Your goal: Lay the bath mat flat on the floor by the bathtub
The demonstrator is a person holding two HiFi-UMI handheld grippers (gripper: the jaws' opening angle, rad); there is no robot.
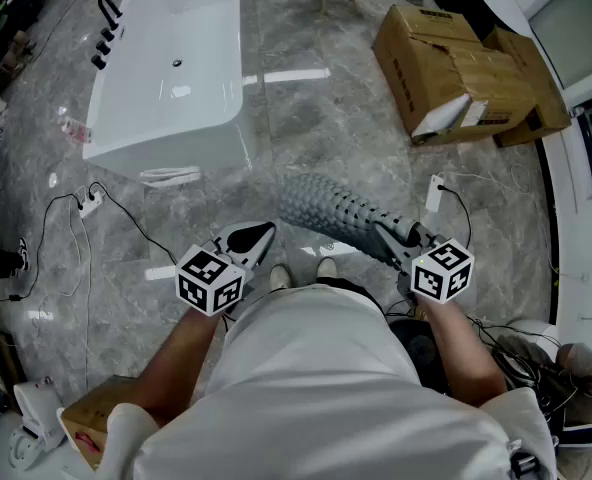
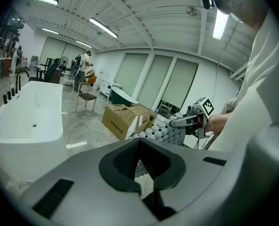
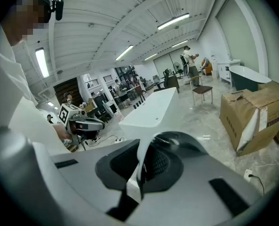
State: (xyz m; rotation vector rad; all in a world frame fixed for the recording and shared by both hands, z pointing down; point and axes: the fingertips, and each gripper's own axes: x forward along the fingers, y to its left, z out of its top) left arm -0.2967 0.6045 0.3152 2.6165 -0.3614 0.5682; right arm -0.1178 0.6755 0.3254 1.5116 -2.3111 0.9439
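The grey bubbled bath mat [image 1: 331, 211] hangs from my right gripper [image 1: 388, 234] and trails forward and left over the marble floor, short of the white bathtub [image 1: 166, 68]. The right gripper [image 3: 138, 173] is shut on the mat's pale edge [image 3: 142, 157], which sticks up between the pads. My left gripper [image 1: 261, 236] hovers just left of the mat's far end, apart from it. In the left gripper view its jaws [image 2: 142, 185] stand together with nothing gripped. Behind them the mat [image 2: 165, 133] slopes down from the other gripper.
Brown cardboard boxes [image 1: 456, 68] lie at the right. A power strip with cables [image 1: 91, 203] is on the floor left of me, and a white plug [image 1: 434, 193] with its cord is to the right. My shoes [image 1: 298, 273] are just behind the mat. A chair [image 2: 86, 98] stands beyond the tub.
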